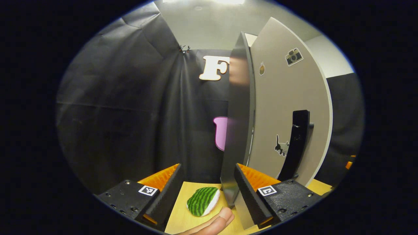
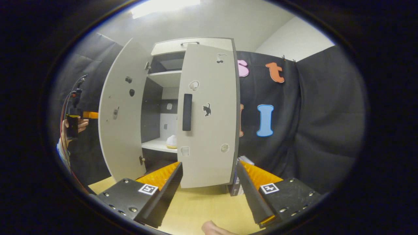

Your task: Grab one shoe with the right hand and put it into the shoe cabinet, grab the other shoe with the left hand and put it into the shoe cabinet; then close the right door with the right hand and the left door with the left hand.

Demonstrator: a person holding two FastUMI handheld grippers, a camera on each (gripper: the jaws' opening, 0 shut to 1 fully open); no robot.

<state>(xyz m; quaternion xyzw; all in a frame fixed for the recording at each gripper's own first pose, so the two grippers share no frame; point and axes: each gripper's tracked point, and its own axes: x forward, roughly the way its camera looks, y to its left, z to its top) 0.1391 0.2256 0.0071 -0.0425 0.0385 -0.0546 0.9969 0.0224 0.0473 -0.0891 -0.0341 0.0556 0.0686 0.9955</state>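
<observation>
Door edge: the left door [image 1: 240, 107] stands upright, edge-on just inside the open left gripper [image 1: 207, 187]; the right gripper [image 2: 209, 186], jaws apart and empty, faces the nearly shut right door [image 2: 209, 114], a shoe [image 2: 171, 142] on the cabinet shelf [image 2: 156, 145]

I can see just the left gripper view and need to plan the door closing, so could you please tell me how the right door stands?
Observer: The right door is swung most of the way shut, with the cabinet interior showing past its handle side.
Operator: Thank you. Is there a shoe inside yet?
Observer: Yes, what looks like a pale shoe sits on the lower shelf, partly hidden behind that door's edge.
</observation>
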